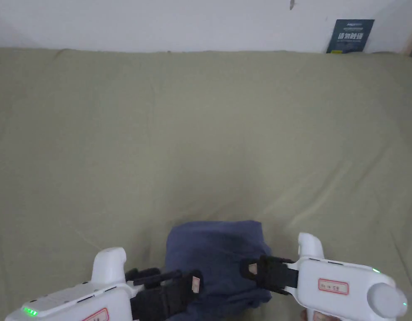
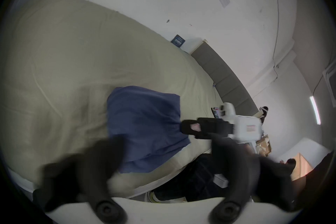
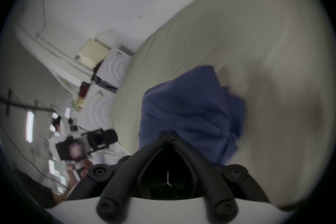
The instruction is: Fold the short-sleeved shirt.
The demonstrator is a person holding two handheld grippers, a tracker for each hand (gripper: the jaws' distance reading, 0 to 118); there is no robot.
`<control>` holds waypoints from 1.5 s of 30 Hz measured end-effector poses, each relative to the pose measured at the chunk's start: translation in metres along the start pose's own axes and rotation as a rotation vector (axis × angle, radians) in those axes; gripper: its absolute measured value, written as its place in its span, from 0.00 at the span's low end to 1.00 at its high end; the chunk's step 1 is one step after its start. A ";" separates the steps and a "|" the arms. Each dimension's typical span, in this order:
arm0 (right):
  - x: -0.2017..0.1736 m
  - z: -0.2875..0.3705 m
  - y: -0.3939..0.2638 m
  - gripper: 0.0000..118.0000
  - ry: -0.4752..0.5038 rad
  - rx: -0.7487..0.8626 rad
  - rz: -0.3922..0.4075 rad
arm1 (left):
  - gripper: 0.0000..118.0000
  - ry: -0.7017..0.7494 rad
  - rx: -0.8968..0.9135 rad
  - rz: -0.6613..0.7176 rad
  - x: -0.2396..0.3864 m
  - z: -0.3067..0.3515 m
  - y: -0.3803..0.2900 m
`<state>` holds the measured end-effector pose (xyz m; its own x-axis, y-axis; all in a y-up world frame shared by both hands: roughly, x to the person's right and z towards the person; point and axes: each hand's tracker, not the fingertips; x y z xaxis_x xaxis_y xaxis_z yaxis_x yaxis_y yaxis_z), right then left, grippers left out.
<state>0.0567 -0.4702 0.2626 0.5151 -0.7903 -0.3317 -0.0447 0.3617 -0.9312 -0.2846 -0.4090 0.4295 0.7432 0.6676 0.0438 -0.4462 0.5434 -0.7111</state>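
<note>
A dark blue short-sleeved shirt point(image 1: 217, 255) lies folded into a small bundle near the front edge of the olive-green bed point(image 1: 201, 138). My left gripper point(image 1: 186, 280) is over the bundle's left side, jaws pointing right. In the left gripper view its jaws stand wide apart and blurred, so the left gripper point(image 2: 167, 146) is open, with the shirt point(image 2: 145, 122) beyond them. My right gripper point(image 1: 249, 267) hovers at the bundle's right edge, pointing left. In the right gripper view the right gripper point(image 3: 168, 132) is shut, tips meeting, no cloth visibly pinched, over the shirt point(image 3: 187, 106).
The bed sheet stretches wide and lightly creased behind the shirt. A white wall with a dark blue sign point(image 1: 349, 36) bounds the far side. A grey headboard point(image 2: 223, 80) runs along one end, and white cabinets point(image 3: 112, 68) stand past the other.
</note>
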 end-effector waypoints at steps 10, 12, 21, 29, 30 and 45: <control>0.058 -0.011 0.004 0.00 0.044 -0.017 -0.176 | 1.00 -0.112 -0.186 0.308 -0.106 -0.089 0.007; 0.059 -0.014 0.005 0.00 0.056 -0.027 -0.185 | 1.00 -0.339 -0.109 0.337 -0.109 -0.102 0.005; 0.070 -0.016 0.004 0.00 0.137 -0.036 -0.224 | 0.21 -0.033 -0.214 0.329 -0.094 -0.134 0.009; 0.029 0.021 -0.010 0.00 0.133 0.001 -0.104 | 0.21 0.042 -0.211 0.195 -0.107 -0.027 0.060; 0.026 0.028 -0.014 0.00 0.134 0.002 -0.098 | 0.21 0.089 -0.210 0.164 -0.128 -0.001 0.074; 0.013 0.082 -0.065 0.00 -0.048 0.036 -0.083 | 0.36 0.175 -0.178 0.345 -0.350 0.221 0.120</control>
<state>0.1363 -0.4638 0.3307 0.5561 -0.7942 -0.2449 0.0306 0.3140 -0.9489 -0.7082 -0.4647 0.4846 0.6458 0.6901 -0.3267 -0.6016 0.1965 -0.7742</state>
